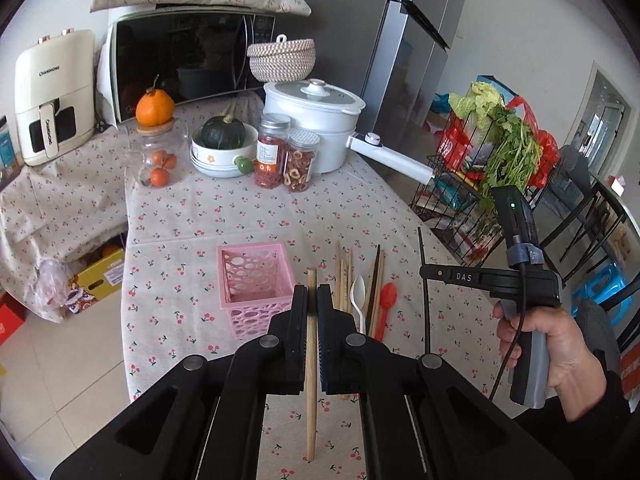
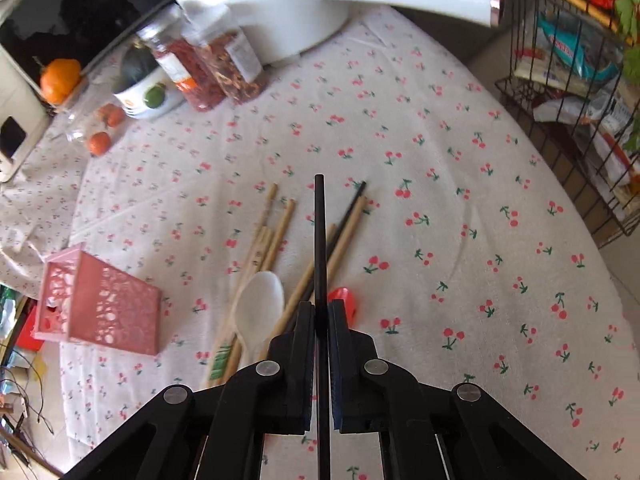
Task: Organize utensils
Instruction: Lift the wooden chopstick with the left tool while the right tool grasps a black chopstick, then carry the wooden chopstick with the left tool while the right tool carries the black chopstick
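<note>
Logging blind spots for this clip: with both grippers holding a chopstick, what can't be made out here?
- Pink basket: its floor is hidden by its own walls in both views.
- Wooden chopstick in the left gripper: the clamped stretch is covered by the fingers.
- Black chopstick in the right gripper: its lower end runs off the bottom edge.
- Jars: labels blurred.

The black chopstick (image 2: 319, 248) runs off the bottom edge below the right gripper (image 2: 320, 312). That gripper's fingers cover most of the red spoon (image 2: 344, 298) and the white spoon's (image 2: 258, 308) handle. Far ahead, the white pot (image 2: 260, 12) is blurry and cut off on top.
</note>
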`<state>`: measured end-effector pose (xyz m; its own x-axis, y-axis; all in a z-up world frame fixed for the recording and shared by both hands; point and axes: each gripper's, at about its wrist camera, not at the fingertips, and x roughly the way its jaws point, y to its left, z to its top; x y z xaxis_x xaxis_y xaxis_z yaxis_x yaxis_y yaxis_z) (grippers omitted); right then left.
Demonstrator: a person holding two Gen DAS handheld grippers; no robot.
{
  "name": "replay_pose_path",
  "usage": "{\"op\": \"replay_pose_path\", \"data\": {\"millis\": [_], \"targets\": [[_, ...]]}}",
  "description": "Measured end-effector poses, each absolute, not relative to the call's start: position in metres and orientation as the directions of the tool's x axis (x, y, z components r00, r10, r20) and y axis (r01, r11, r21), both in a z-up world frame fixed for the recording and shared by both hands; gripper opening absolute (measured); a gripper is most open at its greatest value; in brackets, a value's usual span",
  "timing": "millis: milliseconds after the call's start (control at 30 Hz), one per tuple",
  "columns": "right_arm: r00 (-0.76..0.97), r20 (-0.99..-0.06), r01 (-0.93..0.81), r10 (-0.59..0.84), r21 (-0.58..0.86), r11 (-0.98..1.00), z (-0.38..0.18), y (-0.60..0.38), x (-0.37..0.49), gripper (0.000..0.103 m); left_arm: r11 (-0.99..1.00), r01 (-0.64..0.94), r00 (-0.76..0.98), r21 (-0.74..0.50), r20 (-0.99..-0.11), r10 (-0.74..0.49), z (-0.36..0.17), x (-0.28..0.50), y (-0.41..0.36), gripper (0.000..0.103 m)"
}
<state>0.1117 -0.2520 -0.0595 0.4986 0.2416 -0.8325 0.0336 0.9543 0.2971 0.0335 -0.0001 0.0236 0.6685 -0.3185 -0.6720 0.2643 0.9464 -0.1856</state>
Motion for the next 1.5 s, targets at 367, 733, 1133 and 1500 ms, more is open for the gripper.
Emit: {"op": "replay_pose_path", "data": {"millis": [367, 733, 1133, 1500], "targets": [[0.728, -0.610, -0.208, 0.313, 0.239, 0.949, 0.047, -0.208, 0.051, 0.003, 0.944, 0.248, 0.828, -0.218, -0.457, -0.323, 0.097, 0.009, 0.028, 0.004], [0.783, -0.433, -0.362, 0.446, 0.265, 0.894, 0.118, -0.153, 0.072, 0.000, 0.972, 0.132, 0.935, -0.196, -0.301, -0.188, 0.121, 0.043, 0.044, 0.004], [0.666, -0.613, -0.297, 0.424, 0.303, 0.905, 0.055, -0.153, 0.117, 0.036, 0.954, 0.132, 0.917, -0.267, -0.332, -0.220, 0.110, 0.043, 0.070, 0.004], [0.414, -0.813, -0.235, 0.410, 0.340, 0.911, -0.055, -0.131, 0.230, 0.041, 0.950, 0.111, 0.830, -0.291, -0.498, -0.250, 0.076, 0.044, 0.096, 0.004]]}}
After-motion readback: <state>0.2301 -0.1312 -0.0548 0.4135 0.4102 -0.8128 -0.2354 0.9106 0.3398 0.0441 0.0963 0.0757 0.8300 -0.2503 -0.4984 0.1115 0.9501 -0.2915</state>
